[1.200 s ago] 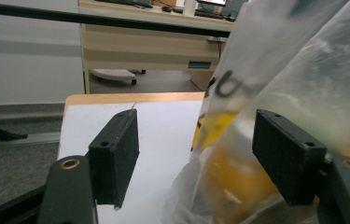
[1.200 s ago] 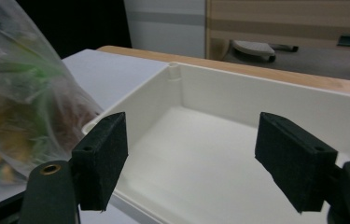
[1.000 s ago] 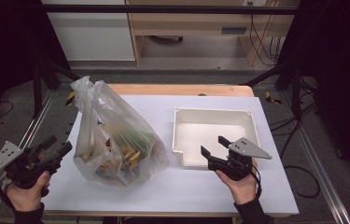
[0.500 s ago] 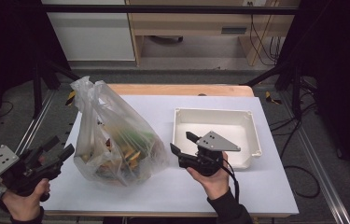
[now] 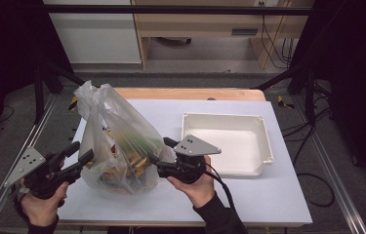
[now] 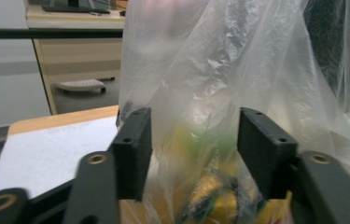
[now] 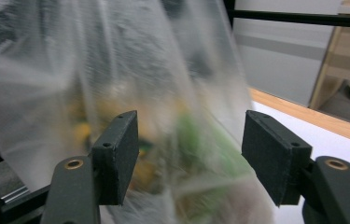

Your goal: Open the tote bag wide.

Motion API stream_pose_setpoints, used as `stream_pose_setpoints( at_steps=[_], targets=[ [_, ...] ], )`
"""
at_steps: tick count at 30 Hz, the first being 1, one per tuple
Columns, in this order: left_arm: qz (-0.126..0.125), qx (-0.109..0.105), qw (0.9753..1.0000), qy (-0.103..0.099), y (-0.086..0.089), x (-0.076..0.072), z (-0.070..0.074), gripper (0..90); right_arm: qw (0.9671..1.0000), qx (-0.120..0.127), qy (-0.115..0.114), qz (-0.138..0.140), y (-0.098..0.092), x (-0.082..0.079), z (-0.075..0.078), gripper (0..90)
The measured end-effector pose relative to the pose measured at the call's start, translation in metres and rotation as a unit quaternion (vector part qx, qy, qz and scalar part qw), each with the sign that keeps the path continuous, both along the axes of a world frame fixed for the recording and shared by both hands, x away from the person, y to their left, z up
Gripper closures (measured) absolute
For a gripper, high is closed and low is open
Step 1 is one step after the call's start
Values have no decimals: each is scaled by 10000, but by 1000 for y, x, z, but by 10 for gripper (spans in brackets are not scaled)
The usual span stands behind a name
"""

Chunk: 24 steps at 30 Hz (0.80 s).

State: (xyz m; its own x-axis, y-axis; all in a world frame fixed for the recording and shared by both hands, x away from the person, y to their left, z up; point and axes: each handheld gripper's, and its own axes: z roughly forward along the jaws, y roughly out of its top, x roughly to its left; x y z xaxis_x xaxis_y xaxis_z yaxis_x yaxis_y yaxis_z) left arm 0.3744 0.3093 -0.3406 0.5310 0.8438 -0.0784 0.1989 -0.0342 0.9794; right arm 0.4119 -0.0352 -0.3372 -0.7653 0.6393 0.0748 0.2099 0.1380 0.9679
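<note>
Bag: clear plastic bag (mixed contents) stands left of centre on the table.
Your left gripper: jaws wide, at the bag's left side.
Your right gripper: jaws wide, at its right side.
Tray: white tray, far right.

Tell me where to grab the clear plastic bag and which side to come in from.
Grip the plastic bag at its gathered neck, coming from above. The bulging body is slack, so jaws there would probably pinch only film; the narrow bunched neck stands upright and looks easier to close on.
</note>
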Motion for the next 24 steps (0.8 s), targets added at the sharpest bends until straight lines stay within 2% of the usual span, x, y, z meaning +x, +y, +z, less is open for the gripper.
stream_pose_setpoints(
  at_steps=[1, 2, 4, 6, 8, 9, 13, 17, 24],
  targets=[
    [-18, -10, 10000, 32, 0, 0, 0, 515, 10000, -24, -9, 54, 4, 0, 1, 371],
    [-35, -9, 10000, 78, -1, 0, -1, 588, 9999, -12, -20, 138, 10, -1, 2, 383],
    [-38, 16, 9999, 131, -1, 1, -1, 615, 9998, -11, -13, 176, 12, -1, 3, 393],
    [2, 23, 9998, 212, -1, 0, -1, 698, 9997, -43, -17, 240, 18, -1, 3, 425],
    [5, 33, 9997, 239, 0, 0, -1, 795, 9995, -63, 75, 316, 22, 1, 3, 521],
    [25, 59, 9997, 231, 0, -1, -1, 795, 9995, -63, 75, 316, 22, 1, 3, 521],
    [34, 56, 9997, 226, 2, -3, -1, 881, 9992, -74, 65, 391, 23, 1, 2, 697],
    [12, 66, 9997, 235, 4, -5, -1, 899, 9990, -58, 67, 434, 19, -1, 3, 867],
    [28, 81, 9997, 249, 12, -15, -5, 900, 9990, 20, 69, 447, 3, -8, 1, 900]
  ],
)
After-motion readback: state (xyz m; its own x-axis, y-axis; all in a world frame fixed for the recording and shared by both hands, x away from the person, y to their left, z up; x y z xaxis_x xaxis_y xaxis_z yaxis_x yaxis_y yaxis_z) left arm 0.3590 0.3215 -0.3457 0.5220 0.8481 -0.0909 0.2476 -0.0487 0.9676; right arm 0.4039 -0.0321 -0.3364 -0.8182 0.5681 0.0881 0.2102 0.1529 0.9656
